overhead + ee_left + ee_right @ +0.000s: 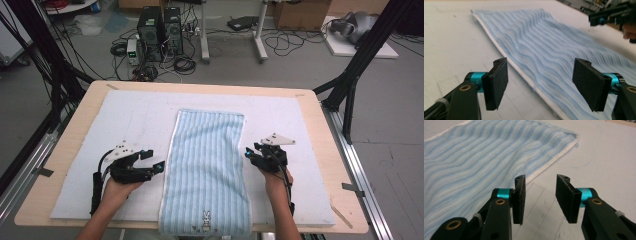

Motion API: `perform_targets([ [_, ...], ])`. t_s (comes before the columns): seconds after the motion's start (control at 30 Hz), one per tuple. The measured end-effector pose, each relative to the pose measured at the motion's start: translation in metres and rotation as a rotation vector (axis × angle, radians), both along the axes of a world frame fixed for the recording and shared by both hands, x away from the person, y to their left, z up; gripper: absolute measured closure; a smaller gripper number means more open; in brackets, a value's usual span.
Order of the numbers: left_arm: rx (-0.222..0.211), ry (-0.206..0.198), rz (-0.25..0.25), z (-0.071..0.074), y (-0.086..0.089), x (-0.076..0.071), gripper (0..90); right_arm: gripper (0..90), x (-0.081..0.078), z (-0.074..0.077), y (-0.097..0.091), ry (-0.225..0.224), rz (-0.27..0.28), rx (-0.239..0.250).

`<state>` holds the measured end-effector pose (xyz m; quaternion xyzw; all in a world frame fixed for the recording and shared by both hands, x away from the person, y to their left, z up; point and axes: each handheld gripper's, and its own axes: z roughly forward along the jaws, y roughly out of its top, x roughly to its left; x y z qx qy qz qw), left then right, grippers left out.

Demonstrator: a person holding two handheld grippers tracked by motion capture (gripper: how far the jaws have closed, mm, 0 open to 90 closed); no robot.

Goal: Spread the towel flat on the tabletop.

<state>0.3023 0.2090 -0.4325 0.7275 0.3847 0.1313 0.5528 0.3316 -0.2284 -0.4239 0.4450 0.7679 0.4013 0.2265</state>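
Pale blue striped terry towel point(207, 170) lies flat on white padded mat point(135, 115) covering light wood counter point(320, 120), between both claws. Left claw point(152, 161) just beside towel's left white-trimmed edge, jaws wide apart, nothing between them. Right claw point(251, 152) just beside towel's right edge, jaws parted, holding nothing. Both hands low over mat, claws aimed inward toward towel. Towel's long axis runs front to back; near end with small rabbit emblem point(206, 220) overhangs counter's front edge.
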Motion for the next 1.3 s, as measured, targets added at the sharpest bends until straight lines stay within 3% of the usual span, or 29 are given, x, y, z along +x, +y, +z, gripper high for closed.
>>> perform_targets([
  [0.17,0.014,-0.014,-0.002,0.007,-0.001,0.021,24.3,59.0,0.023,0.0,0.005,0.02,-0.007,-0.008],
  [0.27,0.001,-0.019,0.008,0.01,-0.002,0.032,23.6,58.9,0.038,-0.004,0.01,0.04,-0.006,-0.011],
  [0.47,0.017,-0.031,0.014,0.012,-0.006,0.049,23.2,59.1,0.06,-0.017,0.022,0.114,-0.008,-0.025],
  [0.53,0.032,-0.011,0.014,0.011,-0.007,0.054,23.7,60.6,0.066,-0.023,0.026,0.129,0.0,-0.04],
  [0.67,0.054,0.002,0.022,0.011,-0.012,0.064,23.6,85.3,0.07,-0.022,0.029,0.11,0.031,-0.078],
  [0.77,0.048,0.005,0.033,0.011,-0.017,0.067,23.9,87.5,0.073,-0.019,0.033,0.104,0.026,-0.143],
  [0.8,0.052,0.007,0.034,0.01,-0.018,0.067,23.9,87.6,0.074,-0.019,0.033,0.097,0.011,-0.168],
  [0.97,0.068,0.022,0.045,0.01,-0.021,0.071,24.0,87.6,0.081,-0.019,0.024,0.078,-0.047,-0.198],
  [1.03,0.069,0.013,0.052,0.013,-0.023,0.074,24.0,86.9,0.082,-0.019,0.022,0.087,-0.048,-0.187],
  [1.1,0.086,0.0,0.056,0.017,-0.026,0.078,24.0,79.0,0.08,-0.018,0.024,0.083,-0.055,-0.212],
  [1.23,0.107,0.014,0.074,0.018,-0.032,0.096,24.6,63.3,0.074,-0.011,0.019,0.063,-0.056,-0.15],
  [1.3,0.104,0.023,0.089,0.016,-0.035,0.106,26.0,61.1,0.068,-0.007,0.016,0.039,-0.046,-0.126],
])
